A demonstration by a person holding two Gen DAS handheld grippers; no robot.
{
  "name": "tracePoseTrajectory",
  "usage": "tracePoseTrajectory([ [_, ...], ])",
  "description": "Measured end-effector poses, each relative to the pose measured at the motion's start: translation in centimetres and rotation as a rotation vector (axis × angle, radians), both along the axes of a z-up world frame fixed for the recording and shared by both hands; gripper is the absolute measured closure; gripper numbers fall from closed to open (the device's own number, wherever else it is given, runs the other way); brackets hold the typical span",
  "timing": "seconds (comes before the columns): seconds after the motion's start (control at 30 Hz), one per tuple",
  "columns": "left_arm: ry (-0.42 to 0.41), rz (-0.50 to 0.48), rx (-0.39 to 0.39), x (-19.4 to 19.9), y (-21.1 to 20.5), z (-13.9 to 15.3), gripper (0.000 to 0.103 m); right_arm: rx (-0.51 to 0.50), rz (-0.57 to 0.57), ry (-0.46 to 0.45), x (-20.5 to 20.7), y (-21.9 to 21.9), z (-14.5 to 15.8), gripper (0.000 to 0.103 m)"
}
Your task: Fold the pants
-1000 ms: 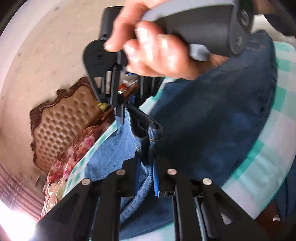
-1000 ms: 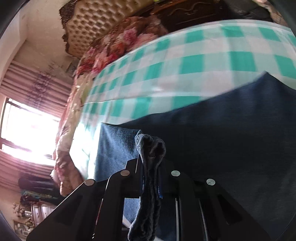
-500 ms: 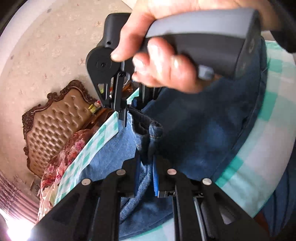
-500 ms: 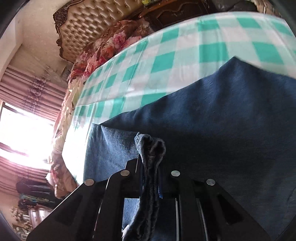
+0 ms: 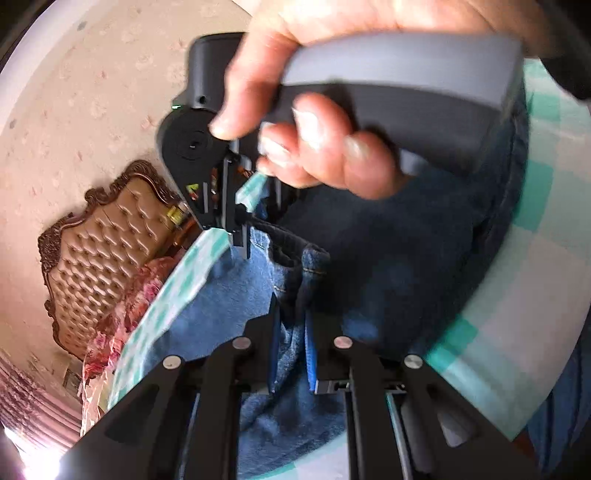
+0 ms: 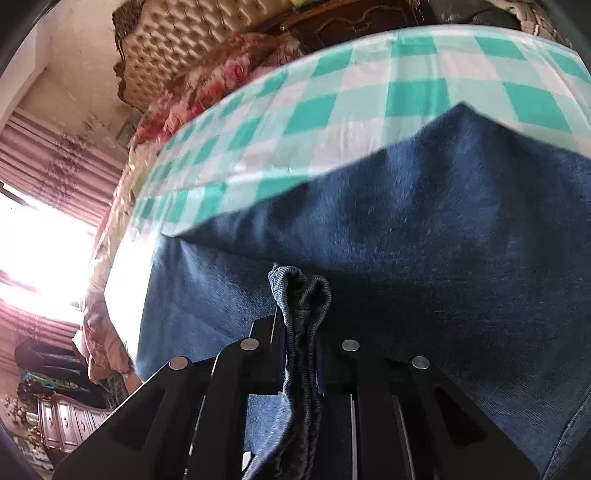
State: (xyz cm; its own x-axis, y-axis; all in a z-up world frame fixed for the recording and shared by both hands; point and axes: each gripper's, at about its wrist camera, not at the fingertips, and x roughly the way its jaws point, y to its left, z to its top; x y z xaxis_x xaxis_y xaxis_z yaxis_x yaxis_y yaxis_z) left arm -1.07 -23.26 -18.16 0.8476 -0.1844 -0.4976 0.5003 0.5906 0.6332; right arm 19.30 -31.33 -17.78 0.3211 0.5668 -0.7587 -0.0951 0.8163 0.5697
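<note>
Blue denim pants (image 5: 399,266) lie on a green-and-white checked cloth (image 5: 517,314). My left gripper (image 5: 290,325) is shut on a bunched hem of the pants, lifted above the cloth. My right gripper (image 6: 301,332) is shut on another folded edge of the pants (image 6: 424,229), which spread dark blue ahead of it. In the left wrist view the right gripper (image 5: 240,236) and the hand holding it fill the upper frame, just beyond my left gripper, pinching the same raised edge.
The checked cloth (image 6: 332,103) covers a table. Beyond it are a tufted headboard (image 6: 192,40), floral bedding (image 6: 221,62), a dark wooden cabinet (image 6: 362,18), and a bright curtained window (image 6: 37,229) at the left.
Both grippers have carried the held denim edge forward over the pants. The folded layer's front edge now sits farther across the cloth. Both jaws stay shut.
</note>
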Motion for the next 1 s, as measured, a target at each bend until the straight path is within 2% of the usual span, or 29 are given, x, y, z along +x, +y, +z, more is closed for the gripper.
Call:
tracePoseTrajectory([
  [0.1,0.011,-0.019,0.008,0.2,-0.4,0.1,0.091,0.01,-0.027,-0.01,-0.4,-0.7,0.3,0.089],
  [0.17,0.02,-0.027,0.024,0.0,-0.9,-0.7,0.091,0.005,-0.038,-0.001,-0.5,-1.0,-0.4,0.089],
  [0.23,0.032,-0.021,0.008,0.1,-0.8,-0.8,0.093,-0.006,-0.036,-0.004,-0.6,-1.1,-1.0,0.091],
  [0.3,0.039,-0.014,-0.006,0.2,-0.7,-0.6,0.089,-0.018,-0.03,-0.028,-0.8,-1.0,-1.0,0.093],
  [0.37,0.059,-0.032,-0.062,0.0,-0.1,0.3,0.064,-0.041,-0.028,-0.04,-0.9,-0.8,-0.9,0.095],
  [0.47,0.06,-0.037,-0.197,-1.1,2.3,3.2,0.043,-0.112,-0.026,-0.069,-1.3,-0.1,-0.4,0.095],
  [0.5,0.073,-0.024,-0.256,-1.4,3.7,4.3,0.042,-0.149,-0.023,-0.084,-1.5,0.3,-0.2,0.095],
  [0.57,0.105,0.05,-0.423,-1.6,8.2,6.9,0.042,-0.19,-0.023,-0.106,-1.7,0.7,0.0,0.095],
  [0.63,0.094,0.213,-0.55,-0.4,13.5,8.3,0.043,-0.225,-0.033,-0.127,-2.0,1.1,0.0,0.095],
  [0.67,0.115,0.326,-0.589,1.0,16.6,8.2,0.053,-0.242,-0.039,-0.14,-2.2,1.3,0.1,0.095],
  [0.7,0.131,0.38,-0.6,1.7,18.2,8.0,0.063,-0.26,-0.047,-0.154,-2.4,1.6,0.1,0.095],
  [0.73,0.169,0.444,-0.606,3.0,20.4,7.5,0.079,-0.273,-0.053,-0.162,-2.5,1.7,0.1,0.095],
  [0.77,0.207,0.482,-0.588,4.2,22.1,6.5,0.08,-0.289,-0.059,-0.172,-2.6,1.9,0.1,0.095],
  [0.83,0.273,0.499,-0.488,5.4,23.0,4.6,0.08,-0.332,-0.068,-0.189,-2.8,2.0,0.1,0.092],
  [0.9,0.339,0.556,-0.435,6.1,23.8,2.9,0.077,-0.365,-0.074,-0.2,-2.9,2.3,0.0,0.091],
  [0.93,0.346,0.589,-0.442,6.2,24.5,2.6,0.075,-0.38,-0.075,-0.207,-3.1,2.4,0.1,0.091],
  [1.0,0.281,0.668,-0.442,5.9,25.2,2.9,0.074,-0.42,-0.08,-0.227,-3.4,2.7,0.1,0.091],
])
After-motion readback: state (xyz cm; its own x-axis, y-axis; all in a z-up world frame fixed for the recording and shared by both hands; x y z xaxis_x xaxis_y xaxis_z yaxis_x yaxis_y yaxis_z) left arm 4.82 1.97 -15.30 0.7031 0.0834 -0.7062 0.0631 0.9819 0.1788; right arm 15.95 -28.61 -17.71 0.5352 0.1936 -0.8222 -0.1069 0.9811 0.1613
